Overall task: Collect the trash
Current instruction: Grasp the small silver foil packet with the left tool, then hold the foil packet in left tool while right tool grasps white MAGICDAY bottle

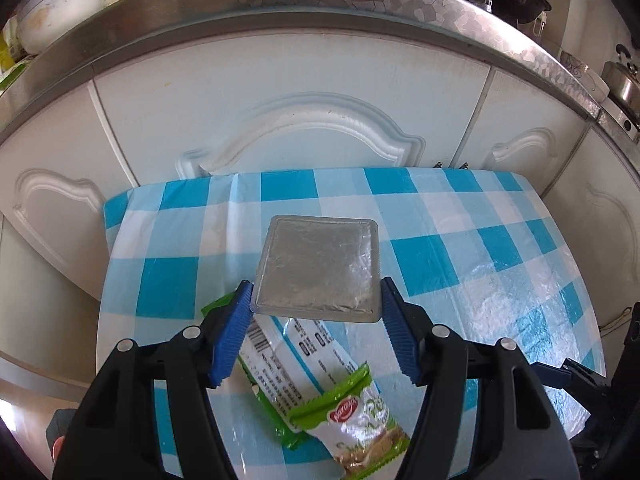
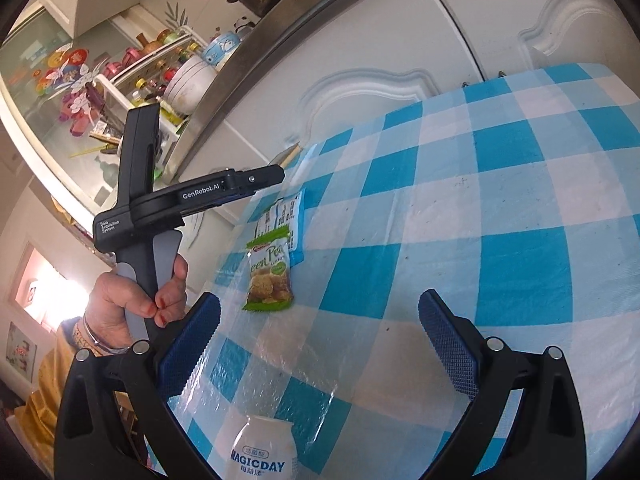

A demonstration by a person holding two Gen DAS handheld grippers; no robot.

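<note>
My left gripper (image 1: 316, 292) is shut on a flat square silver foil packet (image 1: 318, 268), its blue pads pressing the two side edges, and holds it above the table. Under it on the checked cloth lie a green snack wrapper (image 1: 352, 416) and a white and blue wrapper (image 1: 304, 348), overlapping. The right wrist view shows the same green wrapper (image 2: 269, 276) and blue wrapper (image 2: 290, 220) near the table's left edge. My right gripper (image 2: 320, 300) stands open over bare cloth with nothing between its fingers. A white MAGICDAY bottle (image 2: 264, 452) sits just below it.
The small table (image 1: 480, 240) wears a blue and white checked cloth under clear plastic and stands against white cabinet doors (image 1: 320, 120). A counter (image 1: 280, 12) with bowls and pans runs above. A person's hand (image 2: 132, 304) grips the left tool's handle beside the table.
</note>
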